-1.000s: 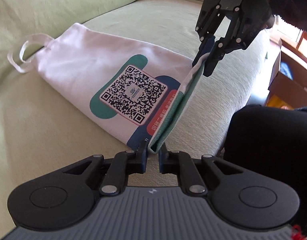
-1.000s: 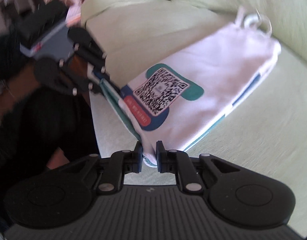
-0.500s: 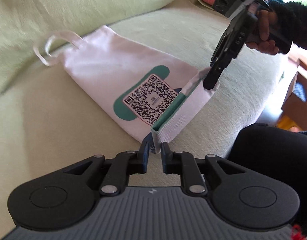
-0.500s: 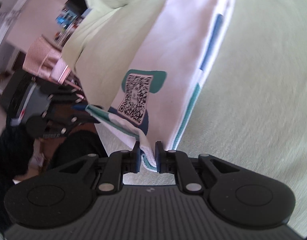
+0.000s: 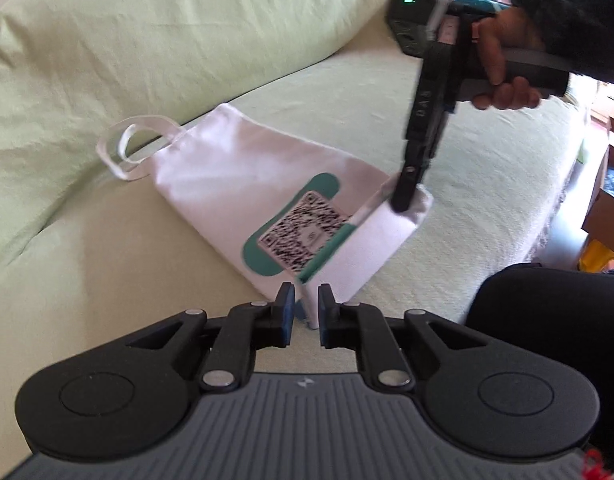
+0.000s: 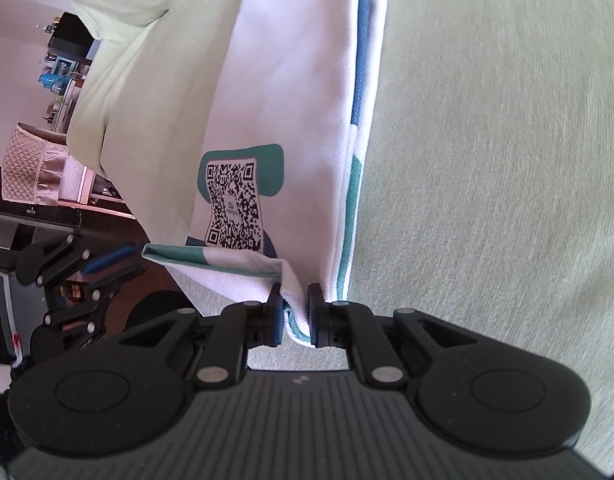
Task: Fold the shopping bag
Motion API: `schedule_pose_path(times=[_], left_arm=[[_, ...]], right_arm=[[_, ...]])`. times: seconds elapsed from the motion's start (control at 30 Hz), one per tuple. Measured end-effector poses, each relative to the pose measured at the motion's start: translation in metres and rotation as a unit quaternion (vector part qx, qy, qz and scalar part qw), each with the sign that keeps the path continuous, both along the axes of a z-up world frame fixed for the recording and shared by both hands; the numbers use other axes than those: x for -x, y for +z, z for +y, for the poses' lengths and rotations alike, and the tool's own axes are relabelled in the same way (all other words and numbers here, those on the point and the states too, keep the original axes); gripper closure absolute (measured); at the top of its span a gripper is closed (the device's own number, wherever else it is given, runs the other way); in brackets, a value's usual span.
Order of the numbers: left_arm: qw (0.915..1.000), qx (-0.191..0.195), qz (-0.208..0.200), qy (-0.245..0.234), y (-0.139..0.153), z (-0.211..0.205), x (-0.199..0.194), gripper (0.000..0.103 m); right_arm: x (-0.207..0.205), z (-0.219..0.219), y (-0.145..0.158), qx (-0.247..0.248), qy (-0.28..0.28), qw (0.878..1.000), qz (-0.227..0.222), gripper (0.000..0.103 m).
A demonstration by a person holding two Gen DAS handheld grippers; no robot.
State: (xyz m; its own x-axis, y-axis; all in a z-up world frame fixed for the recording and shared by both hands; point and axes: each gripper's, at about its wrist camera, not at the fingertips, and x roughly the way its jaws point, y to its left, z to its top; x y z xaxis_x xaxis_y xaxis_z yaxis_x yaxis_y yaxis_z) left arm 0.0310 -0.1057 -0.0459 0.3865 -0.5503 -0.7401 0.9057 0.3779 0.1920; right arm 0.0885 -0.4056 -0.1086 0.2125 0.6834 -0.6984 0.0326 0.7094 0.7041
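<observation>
A white cloth shopping bag (image 5: 247,176) with a teal patch and a QR code lies on a pale green sofa seat (image 5: 87,260), handles (image 5: 127,152) toward the back cushion. Its bottom edge is lifted and turned over toward the handles. My left gripper (image 5: 306,312) is shut on one bottom corner. My right gripper (image 6: 295,316) is shut on the other bottom corner; it also shows in the left wrist view (image 5: 403,200), pointing down. The bag (image 6: 291,80) runs away from the right gripper, and the left gripper (image 6: 107,268) shows at the left.
A green back cushion (image 5: 167,40) rises behind the bag. The sofa's front edge (image 5: 555,200) drops off at the right, with wooden furniture (image 5: 611,184) beyond. A dark-clothed leg (image 5: 547,320) is at the lower right. A room with shelves (image 6: 47,100) lies beyond the sofa.
Both grippers have lifted the bag's bottom edge and carried it toward the handles, so the flap now covers the red and blue print. The right gripper has turned to point down.
</observation>
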Motion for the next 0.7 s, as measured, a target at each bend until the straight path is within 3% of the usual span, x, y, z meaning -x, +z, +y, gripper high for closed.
schedule_pose_path(times=[0.2,0.47,0.6,0.63,0.7], left_arm=[[1.0000,-0.002,0.003,-0.002,-0.023,-0.029,-0.003,0.087],[0.9974,0.003,0.044,0.057,-0.045,-0.039,-0.023,0.087],[0.9953,0.013,0.058,0.076,-0.046,-0.039,-0.029,0.087],[0.9954,0.013,0.057,0.076,-0.047,-0.038,-0.029,0.087],[0.9952,0.017,0.055,0.079,-0.048,-0.037,-0.028,0.087]], right_arm=[[-0.001,0.004,0.000,0.010,-0.007,1.000,0.011,0.096],[0.003,0.002,0.007,0.018,-0.022,1.000,0.000,0.096],[0.031,0.015,0.031,0.085,-0.050,0.990,-0.103,0.090],[0.041,0.019,0.038,0.111,-0.058,0.982,-0.139,0.086],[0.067,0.034,0.056,0.199,-0.078,0.952,-0.220,0.070]])
